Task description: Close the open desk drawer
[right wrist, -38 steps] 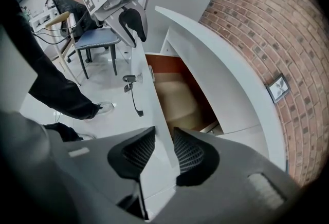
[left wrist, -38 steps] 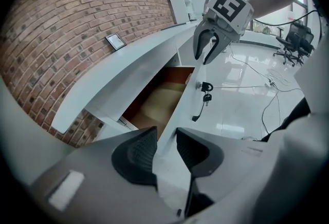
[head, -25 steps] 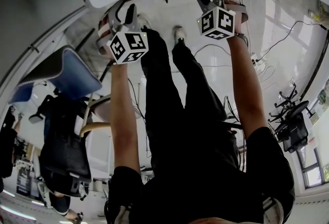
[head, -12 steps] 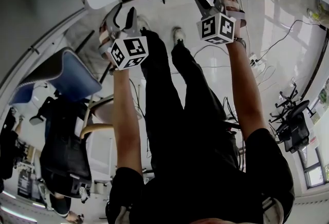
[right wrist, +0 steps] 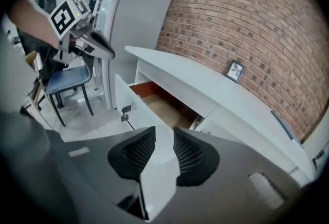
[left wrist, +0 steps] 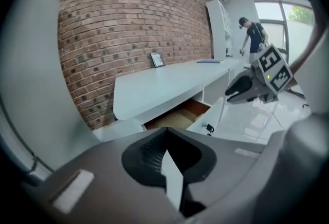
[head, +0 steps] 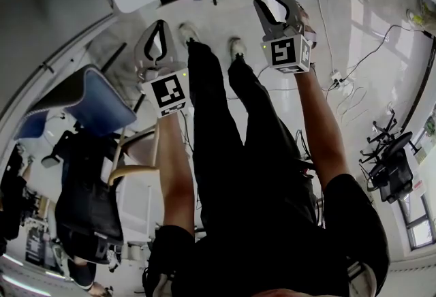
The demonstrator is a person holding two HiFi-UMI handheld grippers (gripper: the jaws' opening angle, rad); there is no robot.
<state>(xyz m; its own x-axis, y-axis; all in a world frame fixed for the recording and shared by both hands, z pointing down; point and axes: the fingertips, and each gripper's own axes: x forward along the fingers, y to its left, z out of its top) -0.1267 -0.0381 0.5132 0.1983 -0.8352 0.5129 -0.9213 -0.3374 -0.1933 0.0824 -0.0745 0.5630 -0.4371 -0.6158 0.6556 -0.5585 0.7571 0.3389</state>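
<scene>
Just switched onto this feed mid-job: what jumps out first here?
The open drawer, brown inside, juts from under the white desk against a brick wall. Apart from it, touching nothing, the left tongs are shut and empty; the right tongs are closing with nothing between.

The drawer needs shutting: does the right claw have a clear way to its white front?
Probably yes: the right claw, closing on nothing, faces the drawer front with nothing in between; the left claw hangs off to the side.

A brick wall [left wrist: 128, 22] stands above a glossy white floor [head: 357, 26], blue chair [head: 95, 101] and window [left wrist: 295, 12].
</scene>
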